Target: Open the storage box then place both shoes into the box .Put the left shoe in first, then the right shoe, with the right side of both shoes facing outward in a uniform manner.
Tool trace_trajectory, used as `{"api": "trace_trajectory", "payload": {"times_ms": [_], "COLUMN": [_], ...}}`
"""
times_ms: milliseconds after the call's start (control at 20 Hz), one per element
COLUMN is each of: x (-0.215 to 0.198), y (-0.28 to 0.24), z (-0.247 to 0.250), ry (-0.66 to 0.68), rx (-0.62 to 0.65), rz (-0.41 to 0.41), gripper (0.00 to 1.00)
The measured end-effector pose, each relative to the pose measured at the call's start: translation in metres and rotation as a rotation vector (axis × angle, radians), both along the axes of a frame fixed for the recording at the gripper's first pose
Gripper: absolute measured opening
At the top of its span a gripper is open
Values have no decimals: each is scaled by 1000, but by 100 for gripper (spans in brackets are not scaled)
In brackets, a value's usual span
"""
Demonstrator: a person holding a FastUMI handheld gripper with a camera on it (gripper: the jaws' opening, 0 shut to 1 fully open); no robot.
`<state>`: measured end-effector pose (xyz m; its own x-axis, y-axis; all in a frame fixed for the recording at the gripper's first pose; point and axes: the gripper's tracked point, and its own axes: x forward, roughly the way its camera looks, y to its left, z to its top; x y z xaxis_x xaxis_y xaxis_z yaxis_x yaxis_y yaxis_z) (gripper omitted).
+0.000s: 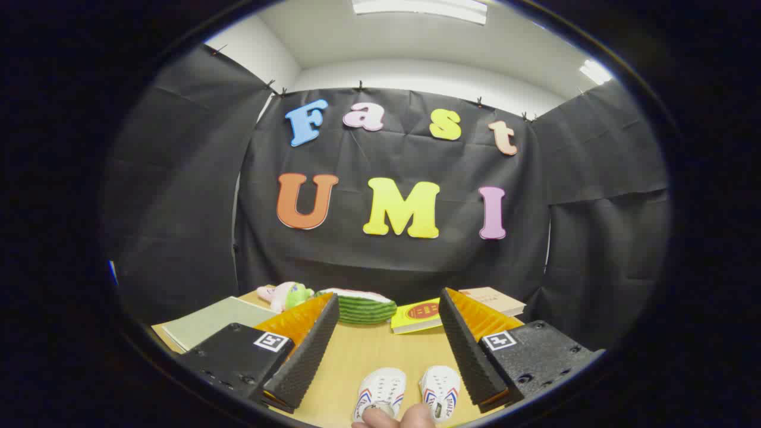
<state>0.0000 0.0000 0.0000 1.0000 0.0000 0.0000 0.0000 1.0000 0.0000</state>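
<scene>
The tool (380, 333) is held above a light wooden table (368, 351), its two black, ridged fingers (309, 351) spread wide apart with nothing between the pads. Low in the gap between the fingers, two small white shoes (410, 392) with red and blue stripes lie side by side on the table, toes pointing ahead. The one on the right sits just beside the right-hand finger; neither shoe touches the tool. A person's fingertips (395, 416) rest at the near ends of the shoes. Beyond the fingers, toward the black cloth wall, lie a green striped watermelon-slice toy (359, 306), a pink and green plush toy (288, 295), a yellow book (416, 315), a pale book (496, 299) and a grey-green folder (208, 321).
</scene>
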Motion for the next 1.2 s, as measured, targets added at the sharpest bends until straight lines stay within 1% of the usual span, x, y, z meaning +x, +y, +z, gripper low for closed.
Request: {"api": "trace_trajectory", "payload": {"times_ms": [350, 700, 1000, 1200], "x": [-3, -4, -5, -6], "y": [-7, -9, -7, -12], "z": [6, 1, -6, -6], "ry": [-11, 11, 41, 38], "rx": [5, 10, 33, -3], "rz": [-20, -4, 25, 24], "gripper": [100, 100, 100, 100]}}
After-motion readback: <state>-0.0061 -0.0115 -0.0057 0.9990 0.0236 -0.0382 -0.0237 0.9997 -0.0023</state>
